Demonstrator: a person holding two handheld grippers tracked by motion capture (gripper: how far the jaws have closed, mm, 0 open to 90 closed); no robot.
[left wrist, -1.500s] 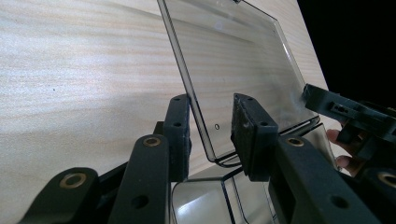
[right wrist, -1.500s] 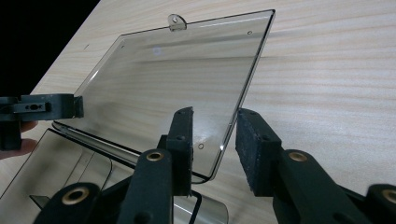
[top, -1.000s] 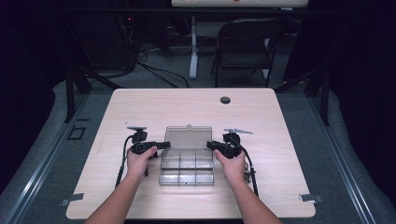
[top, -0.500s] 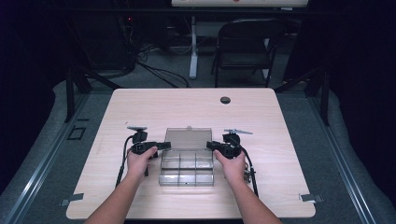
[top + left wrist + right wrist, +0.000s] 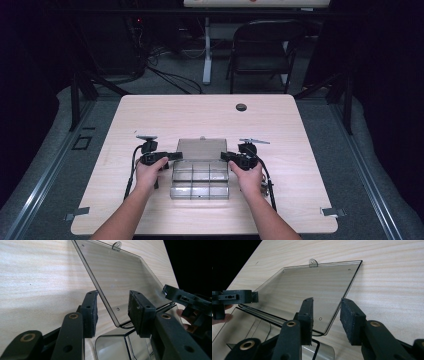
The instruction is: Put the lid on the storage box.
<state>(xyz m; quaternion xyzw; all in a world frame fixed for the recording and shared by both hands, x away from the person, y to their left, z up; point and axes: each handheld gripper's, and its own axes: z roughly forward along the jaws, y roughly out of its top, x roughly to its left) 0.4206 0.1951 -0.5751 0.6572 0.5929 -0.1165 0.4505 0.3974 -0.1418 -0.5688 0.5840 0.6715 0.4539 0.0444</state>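
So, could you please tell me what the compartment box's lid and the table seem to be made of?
Lid: probably clear, smoke-tinted hard plastic, glossy; the wood grain shows through it. Table: pale wood-grain top, matte, perhaps laminate rather than solid wood.

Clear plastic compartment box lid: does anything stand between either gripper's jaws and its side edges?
Nothing visible. The smoky transparent hinged lid already sits edge-on between the open jaws of the left gripper and the right gripper, pads not pressing.
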